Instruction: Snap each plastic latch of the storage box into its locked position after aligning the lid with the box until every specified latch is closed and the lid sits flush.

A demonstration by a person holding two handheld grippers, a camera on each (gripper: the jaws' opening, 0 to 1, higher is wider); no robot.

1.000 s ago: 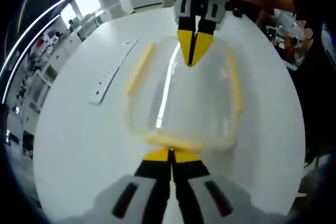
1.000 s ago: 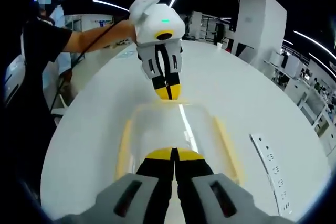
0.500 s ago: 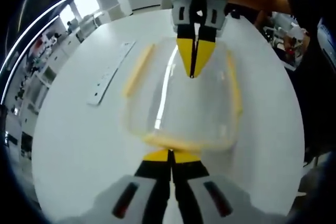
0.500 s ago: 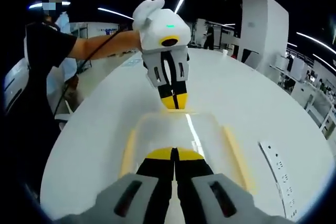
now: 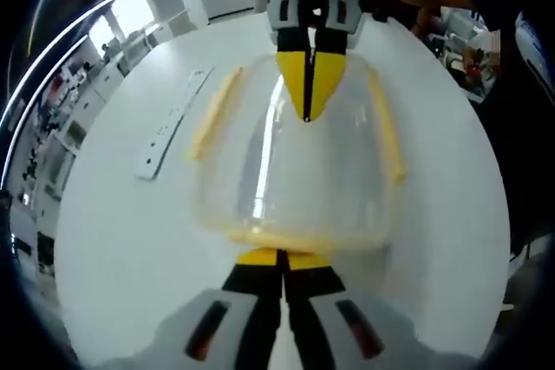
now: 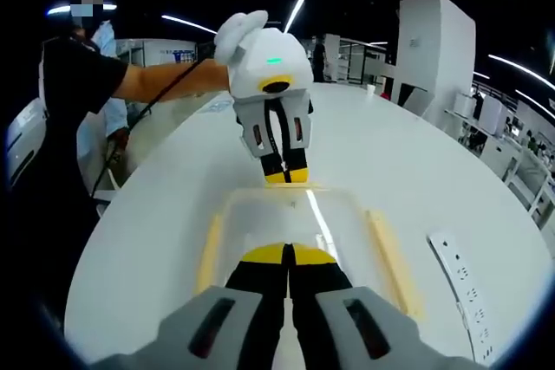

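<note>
A clear storage box (image 5: 286,171) with its lid on stands on the white round table (image 5: 113,231). Yellow latches run along its long sides (image 5: 211,114) and its short ends. My left gripper (image 5: 279,254) is shut, its yellow tips right at the near end latch (image 5: 299,238). My right gripper (image 5: 306,112) comes in from the far end, shut, its tips pointing down onto the lid. From the right gripper view, the right gripper (image 6: 286,251) lies shut over the lid (image 6: 334,218), and the left gripper (image 6: 286,178) stands shut at the far end latch (image 6: 286,187).
A white power strip (image 5: 169,123) lies on the table beside the box, also seen as the power strip (image 6: 460,279). A person in a dark top (image 6: 69,84) stands at the table edge holding the grippers. Shelves and desks surround the table.
The left gripper view has drawn closer to the box. In the right gripper view the left gripper has come down to the far end latch. Both stayed shut.
</note>
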